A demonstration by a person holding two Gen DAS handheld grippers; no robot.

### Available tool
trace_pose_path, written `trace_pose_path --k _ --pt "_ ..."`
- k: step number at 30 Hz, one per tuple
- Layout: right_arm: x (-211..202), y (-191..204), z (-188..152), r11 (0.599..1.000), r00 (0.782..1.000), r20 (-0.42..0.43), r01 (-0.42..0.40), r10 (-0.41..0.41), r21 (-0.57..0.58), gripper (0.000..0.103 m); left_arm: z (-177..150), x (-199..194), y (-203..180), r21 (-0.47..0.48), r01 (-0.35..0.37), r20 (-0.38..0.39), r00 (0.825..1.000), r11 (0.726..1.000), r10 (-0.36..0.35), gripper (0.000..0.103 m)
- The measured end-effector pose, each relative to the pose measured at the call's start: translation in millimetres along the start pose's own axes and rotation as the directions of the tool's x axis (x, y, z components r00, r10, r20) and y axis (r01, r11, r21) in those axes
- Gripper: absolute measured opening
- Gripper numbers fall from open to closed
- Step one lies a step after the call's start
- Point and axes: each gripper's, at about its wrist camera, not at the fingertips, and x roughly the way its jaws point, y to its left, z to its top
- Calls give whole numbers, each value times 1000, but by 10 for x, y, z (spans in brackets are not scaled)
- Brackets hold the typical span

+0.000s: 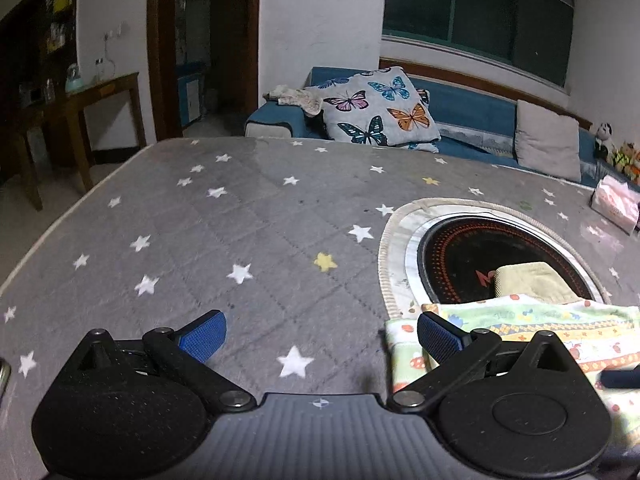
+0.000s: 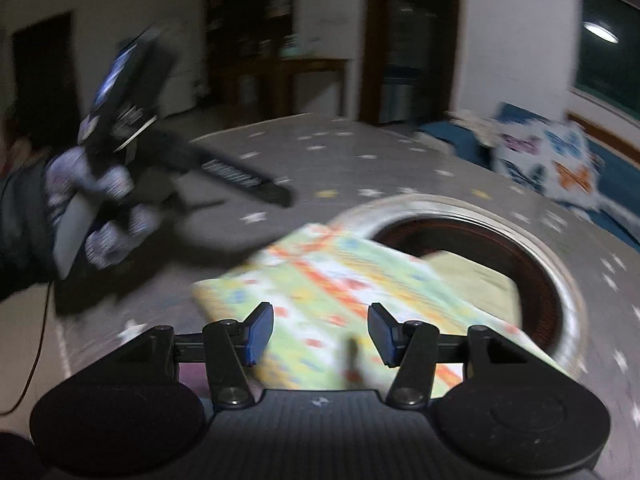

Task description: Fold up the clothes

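Left wrist view: left tongs (image 1: pixel 322 334) spread wide, blue pads (image 1: pixel 202 338) gripping nothing, hovering low over the grey star-printed surface (image 1: pixel 208 240). Right pad overlapping the near left corner of the folded patterned cloth (image 1: pixel 520 332), though contact cannot be told. Cloth lying flat at lower right, its far edge reaching over the rim of the round black hotplate (image 1: pixel 460 256) set into the surface. A pale yellow folded cloth (image 1: pixel 528 280) resting on the hotplate just behind the patterned one. Further back, a butterfly cushion (image 1: pixel 378 106) on a blue sofa (image 1: pixel 472 108), a pink tissue pack (image 1: pixel 616 204) near the far right edge

Right wrist view, heavily blurred: right tongs (image 2: pixel 320 334) moderately parted, nothing between the pads, poised above the near part of the folded patterned cloth (image 2: pixel 332 276). Cloth lying partly on the grey surface (image 2: pixel 360 160) and partly across the hotplate (image 2: pixel 500 240), the yellow cloth (image 2: pixel 480 280) just beside it to the right. At left, a gloved hand (image 2: pixel 92 216) gripping the left tongs (image 2: pixel 280 196), raised above the surface and apart from the cloth; spread not discernible here
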Motion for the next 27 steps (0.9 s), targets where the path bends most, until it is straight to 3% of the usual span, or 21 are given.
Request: trace_pose_path --k 9,13,14,17,19,27 --pt "403 553 92 978 998 -59 -44 33 -202 53 -79 -28 199 -123 91 -50 994 988 -97 103" --pt "525 763 61 956 997 -70 -7 -14 -292 51 -127 6 239 -198 142 -87 983 970 -162 103" --pt "542 797 57 952 997 -69 4 -26 -305 45 -139 20 250 -222 156 -97 979 963 -181 103" --pt "522 784 72 961 998 -57 25 -42 -277 25 -168 39 279 -289 192 -117 965 938 -234 103" --pt "477 703 107 974 999 -44 18 -28 -224 19 -175 23 280 -323 217 -118 957 921 -266 103" --pt "163 456 178 996 999 43 10 -7 -88 13 -188 -2 205 -475 306 -129 903 825 -409 102"
